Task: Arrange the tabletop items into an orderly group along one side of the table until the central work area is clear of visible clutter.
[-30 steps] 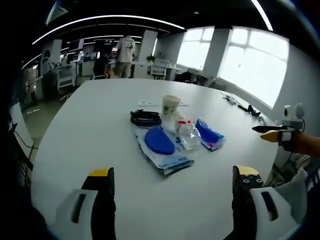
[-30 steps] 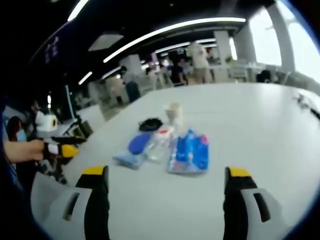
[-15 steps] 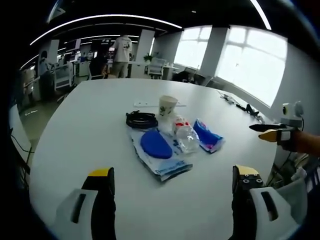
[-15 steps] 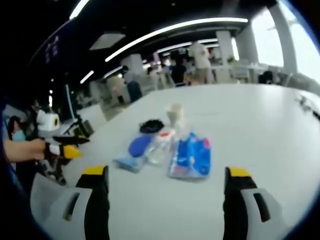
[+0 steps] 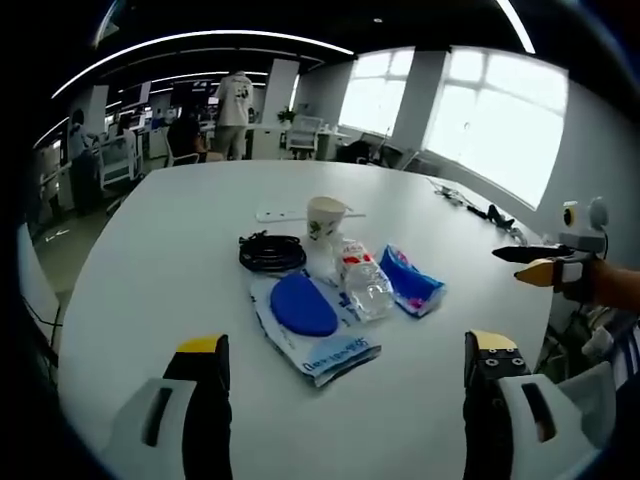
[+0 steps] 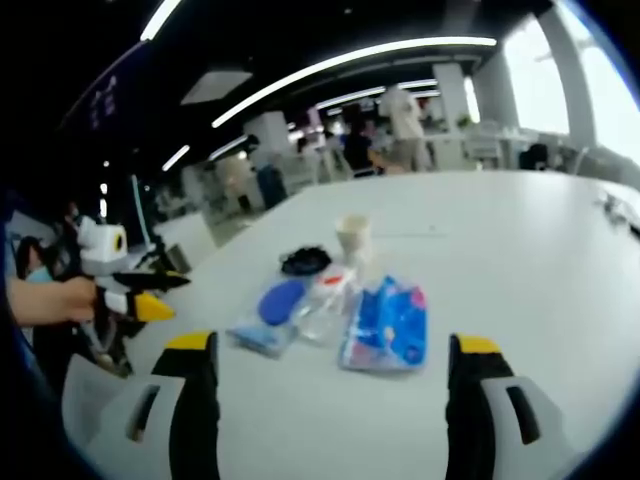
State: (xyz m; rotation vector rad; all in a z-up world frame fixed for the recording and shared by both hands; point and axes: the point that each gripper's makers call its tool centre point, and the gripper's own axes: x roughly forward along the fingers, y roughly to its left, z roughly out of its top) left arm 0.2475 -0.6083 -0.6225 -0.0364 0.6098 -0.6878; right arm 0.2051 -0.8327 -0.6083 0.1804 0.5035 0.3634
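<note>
Indoors, cluttered white table (image 5: 150, 270), bright windows (image 5: 480, 120).

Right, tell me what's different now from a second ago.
Only the cameras drifted a little; nothing was grasped or released. The left gripper and right gripper stay open and empty above the white table. The paper cup, black cable coil, plastic bottle and blue packets lie clustered as before.

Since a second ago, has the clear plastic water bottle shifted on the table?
No. The clear plastic water bottle still lies between the blue pouch in its clear bag and the blue snack packet, below the paper cup; only the camera moved.
</note>
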